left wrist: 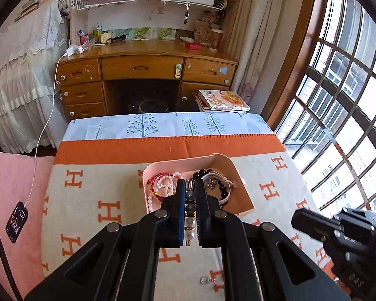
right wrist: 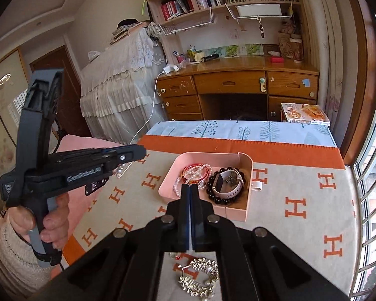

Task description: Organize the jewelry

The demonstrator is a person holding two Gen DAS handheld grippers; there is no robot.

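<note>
Just short of the shallow pink rectangular tray, the left gripper is clamped on a grey-and-white beaded bracelet, while the right gripper is closed on nothing. Inside the tray lie pearl and red bracelets, a black bead bracelet and a white-strapped watch; a gold chain bracelet lies on the H-patterned blanket nearer than the tray.

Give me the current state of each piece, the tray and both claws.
Left claw: shut on the mixed grey and pearl bead bracelet, lifted.
Right claw: shut, nothing between the pads.
Shallow pink rectangular tray: upright on the blanket, holding jewelry.
Black bead bracelet: in the tray, around the white-strap watch.
Pearl and red cord bracelets: piled in the tray.
Gold chain bracelet: on the blanket, outside the tray.
</note>
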